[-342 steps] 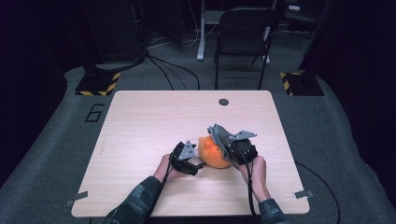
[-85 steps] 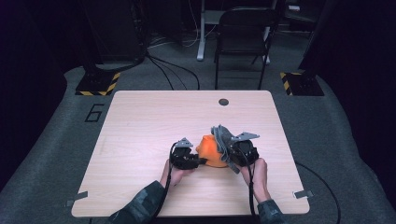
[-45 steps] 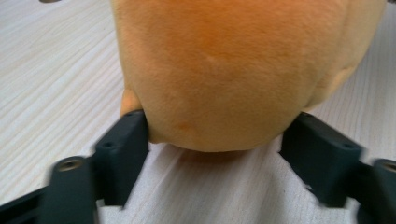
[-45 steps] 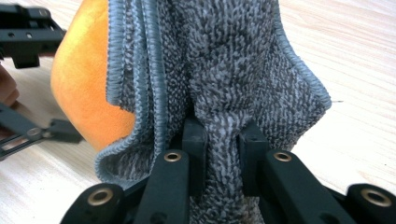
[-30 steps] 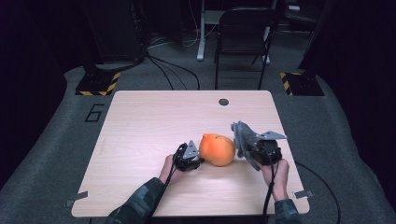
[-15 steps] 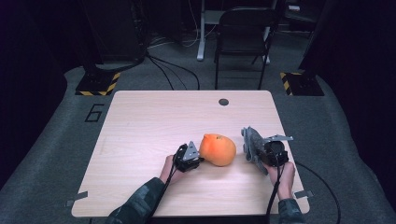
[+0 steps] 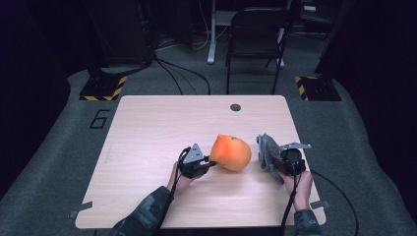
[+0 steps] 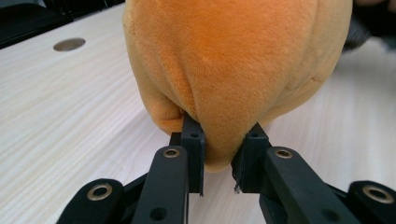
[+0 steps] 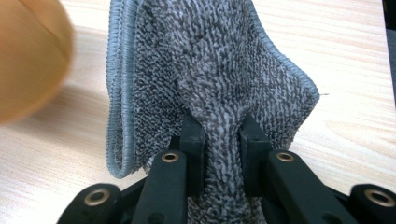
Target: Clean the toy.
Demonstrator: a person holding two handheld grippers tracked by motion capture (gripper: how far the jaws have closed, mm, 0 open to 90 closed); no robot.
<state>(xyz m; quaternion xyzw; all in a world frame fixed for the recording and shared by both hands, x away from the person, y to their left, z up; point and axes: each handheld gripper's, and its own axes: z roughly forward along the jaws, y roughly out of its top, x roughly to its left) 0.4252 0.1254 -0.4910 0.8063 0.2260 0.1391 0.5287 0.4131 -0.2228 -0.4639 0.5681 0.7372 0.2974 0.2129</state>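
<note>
Dim room, pale wooden table [image 7: 147, 147]: left claw [image 8: 219, 149] clamped on a fold of the orange plush toy [image 7: 231, 152] mid-table, right claw [image 9: 219, 140] pinching the grey cloth [image 9: 205, 70] just beside it; wiping step, next bring cloth against toy.

Our left gripper [image 7: 212, 163] pinched shut, jaws just closing; our right gripper [image 7: 269, 158] clamped shut; forearms low over near edge.

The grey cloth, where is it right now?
In the high view, the grey cloth is on the table's right side, pinched in the right hand-held gripper, just right of the orange plush.
</note>
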